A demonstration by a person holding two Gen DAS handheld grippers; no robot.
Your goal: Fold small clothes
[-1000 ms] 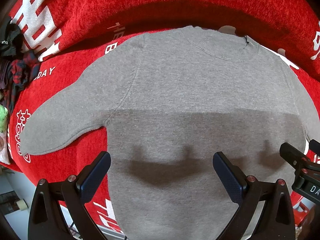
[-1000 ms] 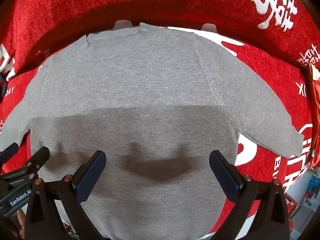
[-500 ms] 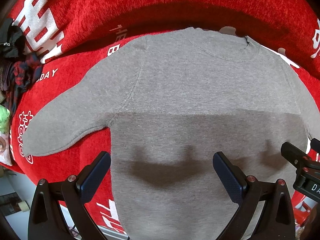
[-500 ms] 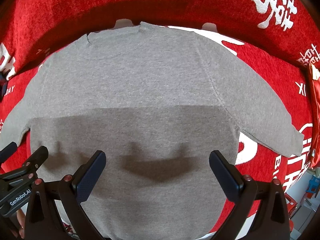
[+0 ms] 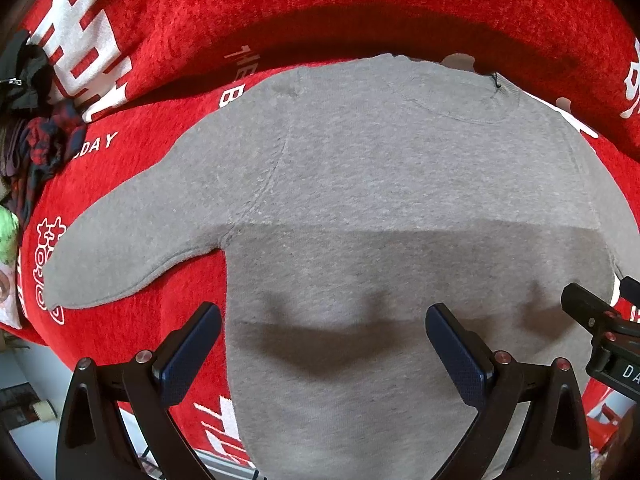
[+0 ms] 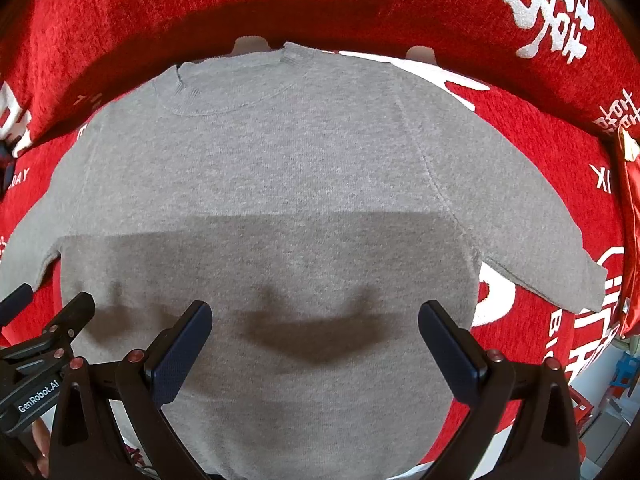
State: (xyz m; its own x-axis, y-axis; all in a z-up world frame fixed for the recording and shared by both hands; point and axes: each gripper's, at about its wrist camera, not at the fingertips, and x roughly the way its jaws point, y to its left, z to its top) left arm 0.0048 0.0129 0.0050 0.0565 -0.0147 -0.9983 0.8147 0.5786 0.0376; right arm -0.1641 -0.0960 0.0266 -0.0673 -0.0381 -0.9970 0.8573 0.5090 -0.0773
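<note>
Jaws spread wide on both the left gripper (image 5: 320,344) and right gripper (image 6: 316,340) — grasping nothing above the flat grey knit sweater (image 5: 400,200) on the red blanket (image 5: 320,8). Folding hasn't begun; next, take the 2 sleeves.

Small grey knit crew-neck sweater (image 5: 400,200) lies flat and unfolded, collar at far edge, both sleeves spread out and angled toward the hem.

The left hand-held gripper (image 5: 320,344) has drifted slightly rightward over the grey sweater (image 5: 400,208) — little else differs.
</note>
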